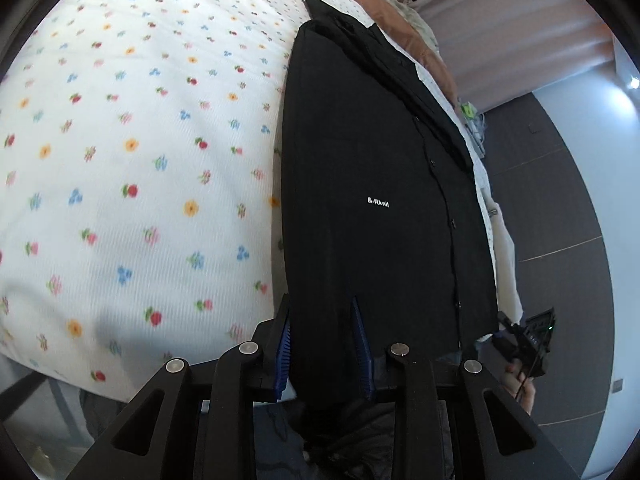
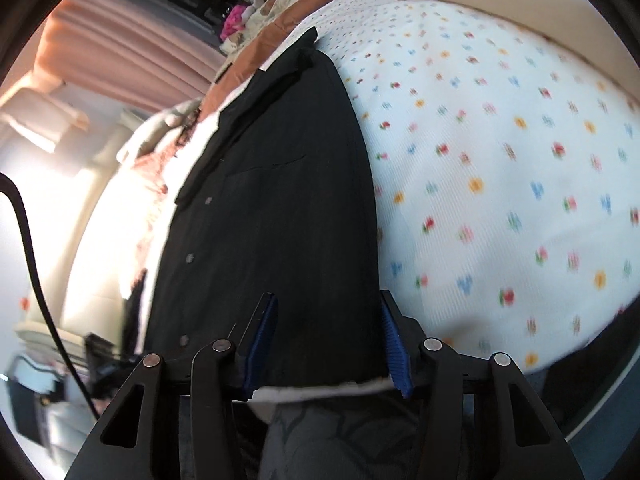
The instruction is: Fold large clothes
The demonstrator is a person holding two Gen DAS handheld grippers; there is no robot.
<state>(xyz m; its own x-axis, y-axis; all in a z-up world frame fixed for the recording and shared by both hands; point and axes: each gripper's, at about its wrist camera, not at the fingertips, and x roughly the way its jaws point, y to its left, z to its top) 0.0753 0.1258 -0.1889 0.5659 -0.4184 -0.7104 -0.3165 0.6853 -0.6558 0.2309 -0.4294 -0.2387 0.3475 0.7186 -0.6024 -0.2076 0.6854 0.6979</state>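
A black button-up shirt with a small white logo lies lengthwise on a white floral bedsheet, collar at the far end. My left gripper is at the shirt's near hem, its blue pads closed on the left corner of the cloth. In the right wrist view the same shirt runs away from me along the bed's edge. My right gripper stands open around the hem's other corner, its pads wide apart and the cloth lying flat between them on the sheet.
A brown blanket and a pile of clothes lie beyond the collar. Pink curtains hang past the bed. Dark floor runs along the bed's side. A black cable hangs at the left. A hand holds the other gripper's body.
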